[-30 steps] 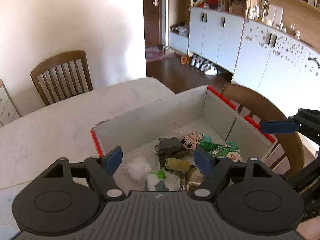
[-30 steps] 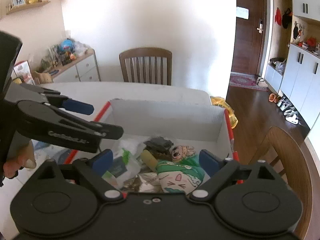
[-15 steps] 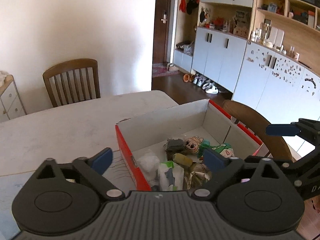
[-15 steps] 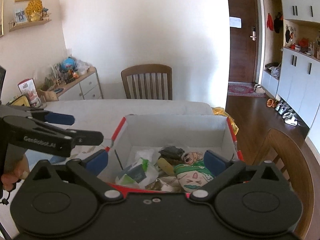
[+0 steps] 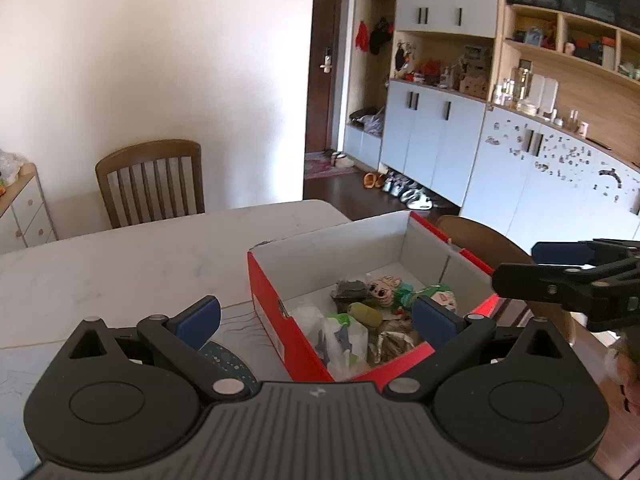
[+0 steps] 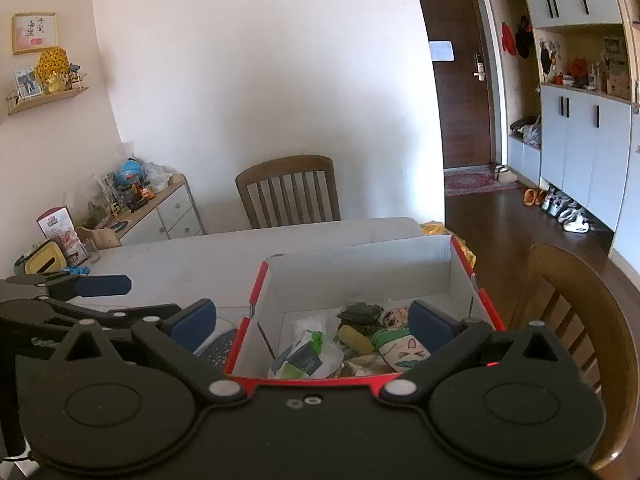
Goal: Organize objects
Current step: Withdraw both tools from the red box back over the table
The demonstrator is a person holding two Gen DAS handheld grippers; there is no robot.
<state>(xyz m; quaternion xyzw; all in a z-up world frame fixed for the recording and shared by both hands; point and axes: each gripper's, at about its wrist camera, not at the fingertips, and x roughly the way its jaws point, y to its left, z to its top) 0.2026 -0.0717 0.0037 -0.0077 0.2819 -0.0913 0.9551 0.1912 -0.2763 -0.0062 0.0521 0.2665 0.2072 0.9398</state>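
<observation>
Your left gripper (image 5: 316, 318) and right gripper (image 6: 312, 322) both hang spread wide, gripping nothing, above the near end of the red box (image 5: 266, 300). Inside it sit the 2 cartoon dolls (image 6: 400, 346), wrappers (image 6: 308, 356) and bits, on the white table (image 5: 140, 256).

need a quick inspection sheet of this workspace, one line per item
surface: white marble-look table, a dark dotted mat left of the box
job's things: red shoebox open, white inside, holding a cartoon-face doll, green cat-face pouch, yellow-green tube, dark wad, white-green packets, foil wrapper
clutter: yellow tissue box and red carton at the table's far left
grippers: left gripper open, empty; right gripper open, empty; both short of the box
cables: nothing seen
surroundings: two wooden chairs, sideboard, door, wall cabinets
</observation>
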